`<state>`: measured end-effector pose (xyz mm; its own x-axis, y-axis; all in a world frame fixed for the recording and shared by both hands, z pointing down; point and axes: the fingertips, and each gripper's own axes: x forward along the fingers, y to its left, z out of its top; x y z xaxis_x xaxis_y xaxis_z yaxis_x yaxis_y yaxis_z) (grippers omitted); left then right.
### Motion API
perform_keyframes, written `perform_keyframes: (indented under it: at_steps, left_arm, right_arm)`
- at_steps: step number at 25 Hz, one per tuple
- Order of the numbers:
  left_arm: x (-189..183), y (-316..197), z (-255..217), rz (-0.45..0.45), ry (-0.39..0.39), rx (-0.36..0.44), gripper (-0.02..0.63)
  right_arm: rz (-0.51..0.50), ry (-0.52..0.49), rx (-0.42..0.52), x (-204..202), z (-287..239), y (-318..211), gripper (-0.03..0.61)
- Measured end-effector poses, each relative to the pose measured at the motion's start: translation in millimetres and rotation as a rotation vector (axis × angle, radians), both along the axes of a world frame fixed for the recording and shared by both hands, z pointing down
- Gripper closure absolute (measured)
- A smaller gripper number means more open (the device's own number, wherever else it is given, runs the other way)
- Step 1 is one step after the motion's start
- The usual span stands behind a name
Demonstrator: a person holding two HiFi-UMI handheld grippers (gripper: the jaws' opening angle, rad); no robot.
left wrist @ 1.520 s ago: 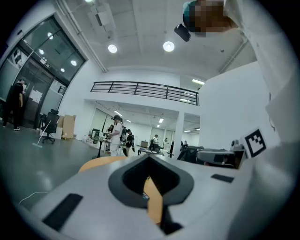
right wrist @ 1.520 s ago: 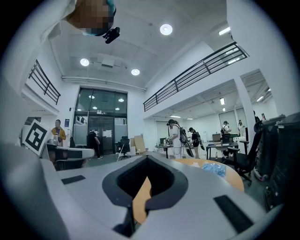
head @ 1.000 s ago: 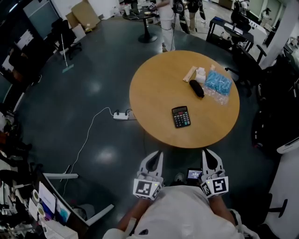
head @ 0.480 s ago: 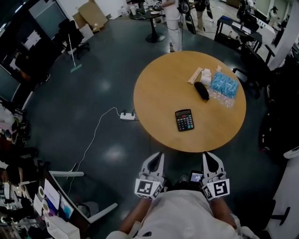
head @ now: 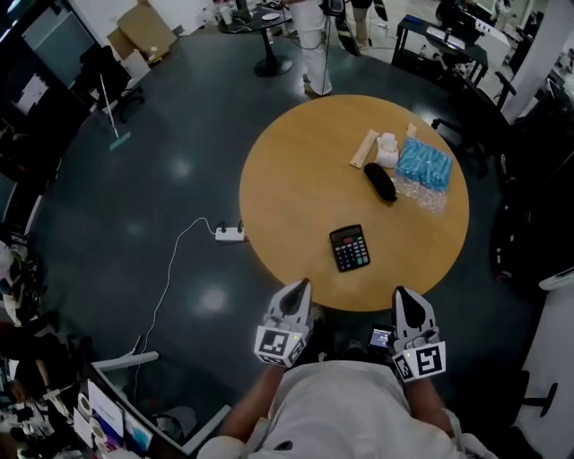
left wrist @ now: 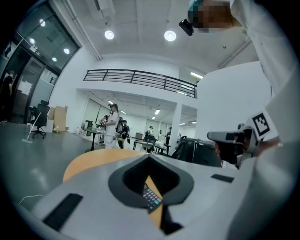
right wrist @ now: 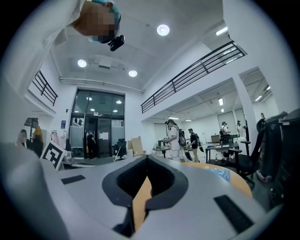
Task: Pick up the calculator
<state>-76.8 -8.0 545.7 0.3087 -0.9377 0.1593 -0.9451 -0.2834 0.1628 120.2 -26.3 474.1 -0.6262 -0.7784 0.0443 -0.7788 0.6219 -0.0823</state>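
Both tongs have come forward since a second ago. Their tips now reach the near edge of the round tabletop (head: 287, 179), where before they hung short of it over the floor.

Closest in is the person's white shirt (head: 345, 403), with a marker cube on either side. Look at the left tongs (head: 300, 287): jaws pressed together, nothing between them, tips just over the near edge. The right tongs (head: 404, 294) tell the same story, jaws together and empty, a little further right along that edge.

And there's the calculator (head: 350, 247)! It is black, lying flat with its keys up in the near half of the tabletop, about midway between the left and right edges. It sits ahead of the two tongs and between their lines, apart from both, untouched. In the left gripper view its keys peek through the slot under the closed tips.

Further on, toward the far right edge, there's a cluster. A black pouch (head: 379, 181) comes first. Beyond it are a pale strip (head: 364, 148), a small white bundle (head: 386, 148) and a blue pack (head: 421, 161) on clear plastic.

Off the tabletop's left edge, a white power strip (head: 230, 233) lies on the dark floor (head: 134, 206), its cable trailing toward the near left. Past the far edge a person in white trousers (head: 314, 54) stands near a small round table (head: 269, 27), and a cardboard box (head: 143, 31) sits far left.
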Motion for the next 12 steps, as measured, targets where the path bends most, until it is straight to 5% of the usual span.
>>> perform_keyframes:
  at_steps: [12]
  left_arm:
    - [-2,-118,116,0.200,0.015,-0.197,0.580]
  right_arm:
    - [0.025,0.013,-0.026,-25,-3,-57,0.565]
